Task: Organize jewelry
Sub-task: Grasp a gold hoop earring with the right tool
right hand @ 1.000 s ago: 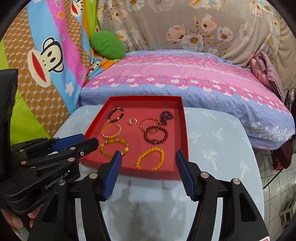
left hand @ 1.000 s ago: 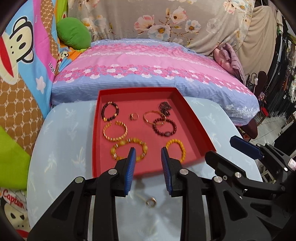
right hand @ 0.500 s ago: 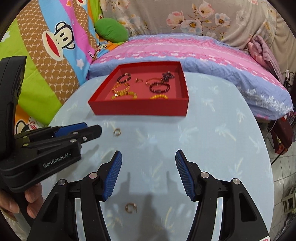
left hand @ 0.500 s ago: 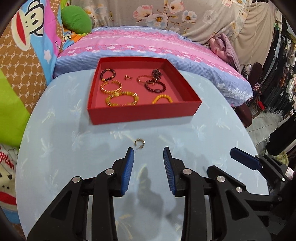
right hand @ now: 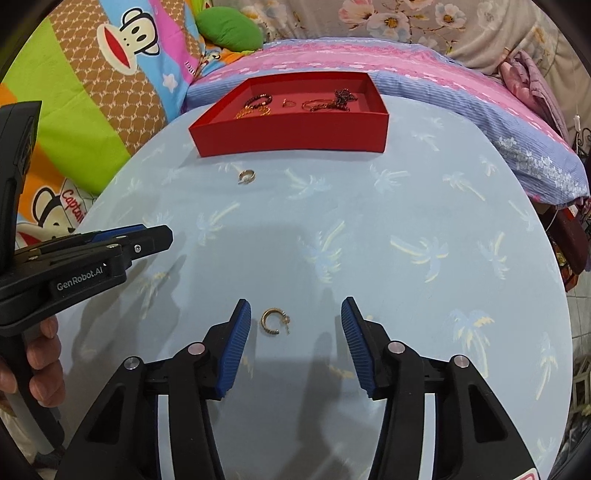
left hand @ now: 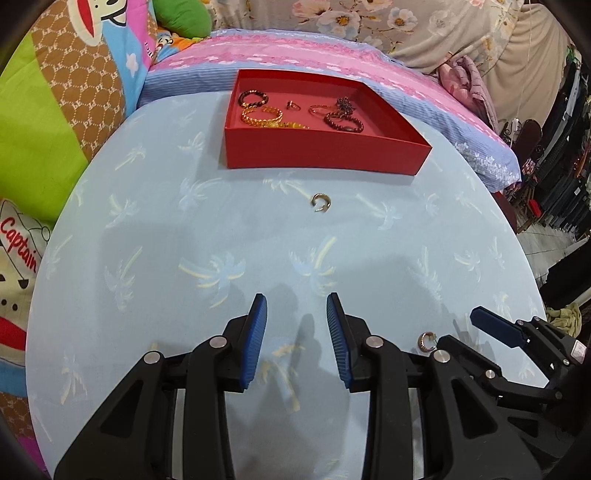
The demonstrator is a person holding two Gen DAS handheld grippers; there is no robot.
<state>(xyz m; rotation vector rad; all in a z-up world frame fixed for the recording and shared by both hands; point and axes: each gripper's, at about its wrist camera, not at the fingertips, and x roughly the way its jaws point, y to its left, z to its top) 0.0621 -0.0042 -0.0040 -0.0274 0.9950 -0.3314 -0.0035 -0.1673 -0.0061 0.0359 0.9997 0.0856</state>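
Black plastic tongs (right hand: 295,343) with ribbed blue pads (right hand: 234,347), silver screws, white "GenRobot.AI" lettering.

A round table (left hand: 147,236) covered in pale blue palm-print cloth is seen below and ahead of the gripper. Beyond its far edge a pink and blue striped pillow (left hand: 295,48) is laid. A green cushion (right hand: 229,29) and a monkey-print blanket (right hand: 122,40) are seen far left.

In the right wrist view, the yellow bead bracelets in the red box (right hand: 291,131) are hidden behind its near wall. The ring (right hand: 289,103) at twelve o'clock is too small to be made out. The person's hand (right hand: 35,363) is cut off at nine o'clock.
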